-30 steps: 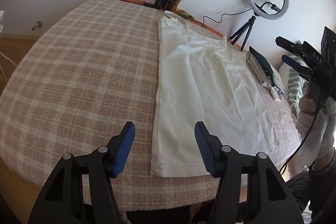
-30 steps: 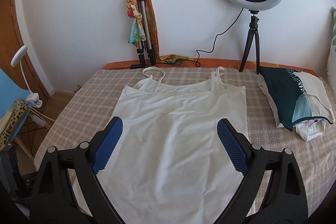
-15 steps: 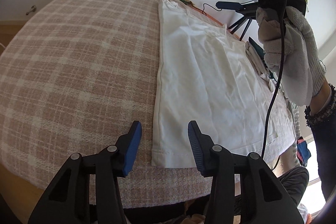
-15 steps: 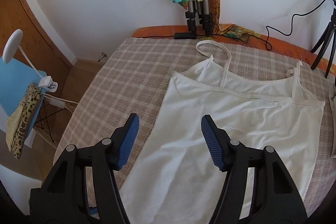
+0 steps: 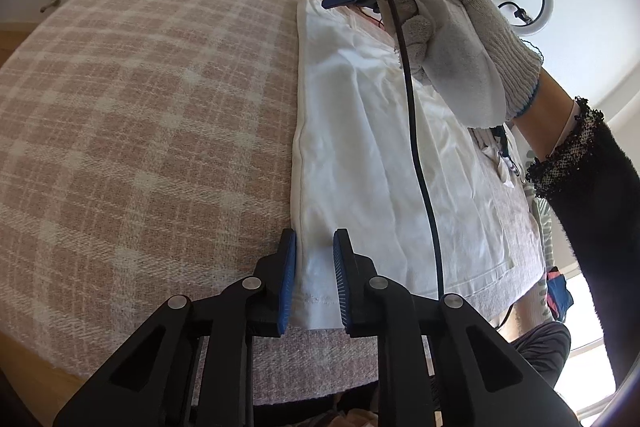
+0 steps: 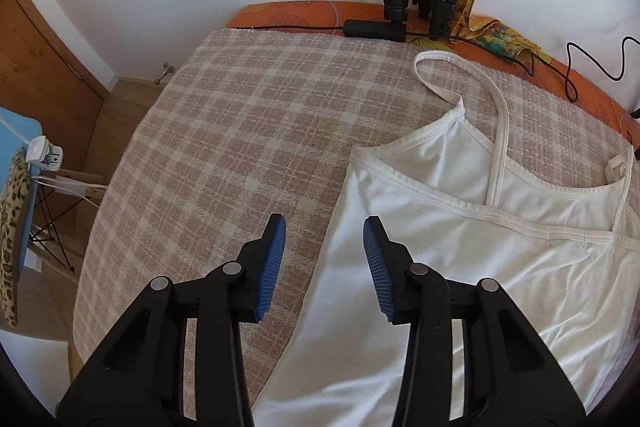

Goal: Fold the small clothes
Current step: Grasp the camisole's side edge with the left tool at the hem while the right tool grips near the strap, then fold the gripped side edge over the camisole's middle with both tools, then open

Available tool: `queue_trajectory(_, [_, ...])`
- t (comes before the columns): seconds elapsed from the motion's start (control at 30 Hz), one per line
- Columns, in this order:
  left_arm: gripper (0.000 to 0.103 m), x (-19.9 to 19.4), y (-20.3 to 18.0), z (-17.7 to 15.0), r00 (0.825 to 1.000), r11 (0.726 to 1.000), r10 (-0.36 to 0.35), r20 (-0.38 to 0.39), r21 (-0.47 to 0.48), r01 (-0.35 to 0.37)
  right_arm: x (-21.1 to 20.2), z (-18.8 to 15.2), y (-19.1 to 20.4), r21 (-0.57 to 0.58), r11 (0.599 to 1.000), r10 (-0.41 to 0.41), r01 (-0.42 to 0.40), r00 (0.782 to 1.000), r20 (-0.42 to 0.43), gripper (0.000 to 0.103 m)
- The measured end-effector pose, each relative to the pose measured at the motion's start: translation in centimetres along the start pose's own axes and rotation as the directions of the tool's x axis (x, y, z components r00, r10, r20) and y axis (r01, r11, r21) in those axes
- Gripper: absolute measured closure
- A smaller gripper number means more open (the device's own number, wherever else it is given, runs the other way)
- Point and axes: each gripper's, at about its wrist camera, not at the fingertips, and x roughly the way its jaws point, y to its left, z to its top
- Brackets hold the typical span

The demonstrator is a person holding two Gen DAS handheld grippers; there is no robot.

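At the near-left hem corner, your left hand-held gripper (image 5: 314, 281) straddles the white camisole (image 5: 360, 155), pads parted, not clamped.

Your right hand-held gripper (image 6: 324, 265) hangs released over its left side seam near the armpit. Judge the camisole light, limp, slippery: pinch seams. Checked worktop (image 5: 140, 107) leftward offers room; folded pile (image 5: 500, 155) crowds right.

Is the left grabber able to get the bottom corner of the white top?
Probably yes. The left gripper is open with its pads either side of the white top's hem corner, and nothing lies between them.
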Motion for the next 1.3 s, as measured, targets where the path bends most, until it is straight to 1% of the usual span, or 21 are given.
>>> queue_trajectory(0.07, [0.092, 0.5, -0.2, 0.3, 1.000, 1.000, -0.005, -0.002, -0.002, 0.005, 0.8, 0.4, 0.0, 0.004, 1.000, -0.027, 0.027, 1.000, -0.010, 0.062])
queue_trajectory(0.23, [0.096, 0.6, -0.3, 0.3, 1.000, 1.000, -0.029, -0.006, -0.011, 0.029, 2.7, 1.2, 0.4, -0.026, 0.996, -0.086, 0.085, 0.996, -0.032, 0.069])
queue_trajectory(0.33, [0.098, 0.6, -0.4, 0.4, 0.999, 0.998, -0.049, -0.003, -0.024, 0.049, 3.6, 1.3, 0.7, -0.048, 0.992, -0.120, 0.118, 0.992, -0.049, 0.083])
queue_trajectory(0.37, [0.098, 0.5, -0.4, 0.3, 0.998, 0.998, -0.057, 0.001, -0.029, 0.057, 3.9, 1.3, 0.7, -0.050, 0.991, -0.129, 0.127, 0.990, -0.054, 0.091])
queue_trajectory(0.43, [0.099, 0.5, -0.6, 0.5, 0.997, 0.997, -0.071, 0.008, -0.027, 0.071, 4.2, 1.2, 0.7, -0.056, 0.988, -0.146, 0.144, 0.988, -0.042, 0.095])
queue_trajectory(0.5, [0.099, 0.3, -1.0, 0.7, 0.997, 0.997, -0.076, 0.019, -0.014, 0.076, 4.0, 1.3, 0.4, -0.055, 0.988, -0.143, 0.141, 0.989, -0.033, 0.098])
queue_trajectory(0.57, [0.100, 0.1, -1.6, 0.9, 0.996, 0.996, -0.084, 0.029, 0.000, 0.084, 3.5, 1.3, -0.1, -0.034, 0.992, -0.122, 0.122, 0.992, -0.023, 0.099])
queue_trajectory(0.7, [0.100, 0.0, -2.9, 1.4, 0.993, 0.993, -0.112, 0.038, 0.028, 0.111, 1.2, 1.4, -1.4, -0.009, 0.996, -0.089, 0.090, 0.996, 0.022, 0.100])
queue_trajectory(0.8, [0.100, 0.0, -4.5, 1.6, 0.992, 0.990, -0.121, 0.045, 0.079, 0.117, -0.6, 1.4, -2.6, 0.007, 0.997, -0.075, 0.075, 0.996, 0.047, 0.100])
queue_trajectory(0.93, [0.100, 0.7, -6.4, 1.6, 0.989, 0.982, -0.145, 0.027, 0.128, 0.141, -3.3, 0.9, -4.5, 0.021, 0.998, -0.066, 0.065, 0.994, 0.082, 0.100])
queue_trajectory(1.07, [0.101, 2.1, -8.4, 1.9, 0.986, 0.973, -0.168, -0.005, 0.160, 0.166, -5.1, -0.1, -6.7, 0.031, 0.996, -0.088, 0.085, 0.991, 0.100, 0.100])
queue_trajectory(1.2, [0.101, 2.9, -10.1, 1.6, 0.984, 0.963, -0.177, -0.028, 0.200, 0.179, -5.6, -1.2, -9.5, 0.051, 0.993, -0.113, 0.109, 0.989, 0.098, 0.100])
queue_trajectory(1.27, [0.101, 2.9, -10.7, 1.4, 0.987, 0.958, -0.162, -0.021, 0.237, 0.162, -5.4, -1.8, -10.6, 0.058, 0.989, -0.138, 0.134, 0.986, 0.091, 0.100])
queue_trajectory(1.3, [0.101, 2.7, -11.0, 1.2, 0.991, 0.956, -0.131, -0.006, 0.265, 0.128, -5.2, -2.1, -11.0, 0.061, 0.989, -0.140, 0.135, 0.986, 0.085, 0.100])
